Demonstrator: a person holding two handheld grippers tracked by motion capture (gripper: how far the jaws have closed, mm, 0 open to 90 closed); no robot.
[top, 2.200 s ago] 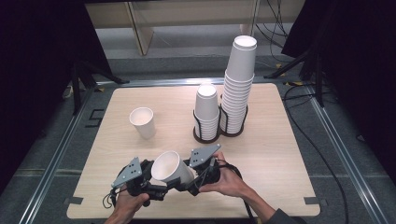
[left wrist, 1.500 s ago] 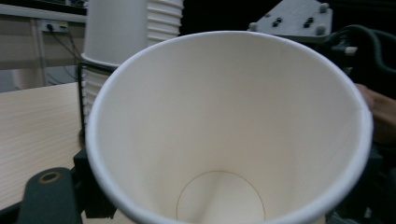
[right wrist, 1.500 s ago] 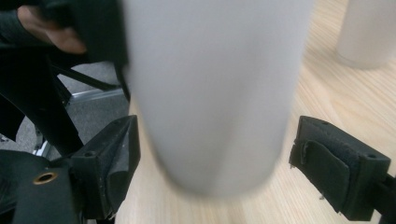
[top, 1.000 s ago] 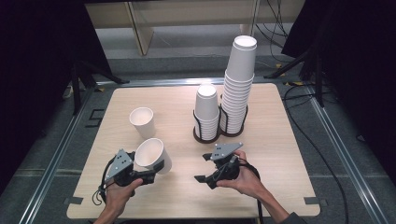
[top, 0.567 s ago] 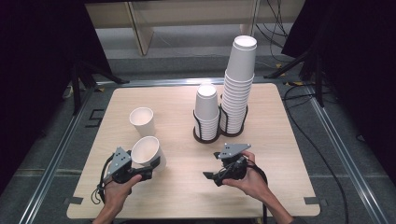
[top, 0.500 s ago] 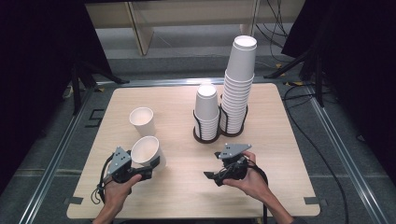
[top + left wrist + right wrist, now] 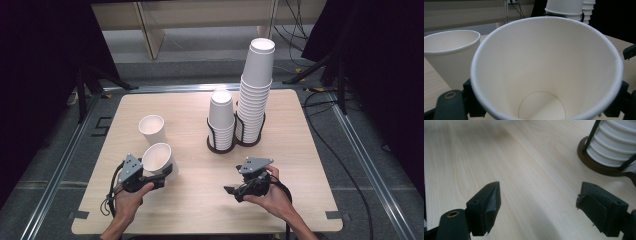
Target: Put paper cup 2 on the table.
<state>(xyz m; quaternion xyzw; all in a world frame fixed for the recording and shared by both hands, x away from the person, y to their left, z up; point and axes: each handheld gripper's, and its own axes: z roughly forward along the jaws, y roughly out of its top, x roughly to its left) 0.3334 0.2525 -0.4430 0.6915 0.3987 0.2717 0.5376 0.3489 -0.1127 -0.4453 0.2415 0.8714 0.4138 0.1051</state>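
My left gripper (image 7: 161, 176) has its jaws clamped on a paper cup (image 7: 157, 158), mouth tilted toward me, just in front of a second cup (image 7: 151, 129) standing on the tabletop (image 7: 200, 200). My right gripper (image 7: 234, 190) hovers low, jaws wide apart, holding nothing.

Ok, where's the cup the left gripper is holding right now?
In the high view the held cup sits near the table's front left, clamped in the left gripper, just in front of the loose cup standing on the table.
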